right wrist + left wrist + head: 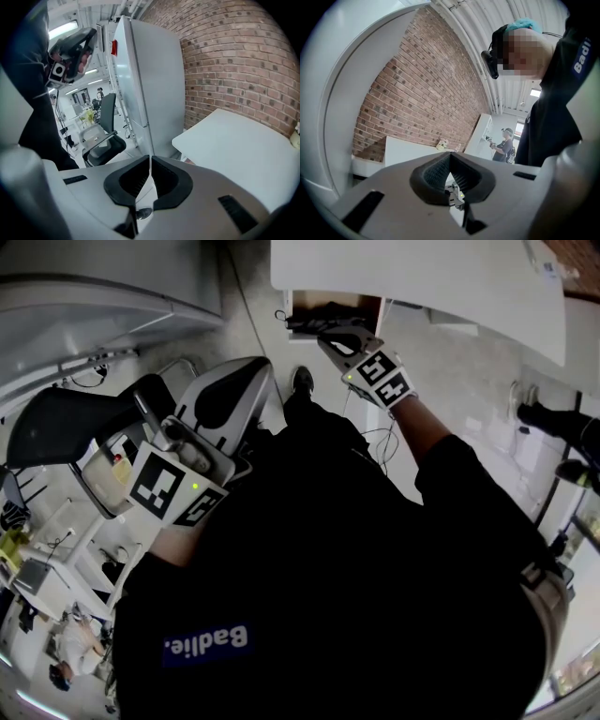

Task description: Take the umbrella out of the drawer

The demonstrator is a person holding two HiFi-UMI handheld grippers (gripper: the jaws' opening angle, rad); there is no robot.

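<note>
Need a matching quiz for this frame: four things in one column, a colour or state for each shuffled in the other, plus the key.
Things:
1. right gripper
2. brick wall
3. desk
4. office chair

Colour or state:
A. white
B. shut, nothing between the jaws
C. black backrest
D. reddish brown

Pairs: 1-B, 2-D, 3-A, 4-C

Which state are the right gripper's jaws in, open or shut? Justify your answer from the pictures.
Shut. In the right gripper view, the grey right gripper has its black-lined jaws touching at the tips, with nothing between them.
</note>
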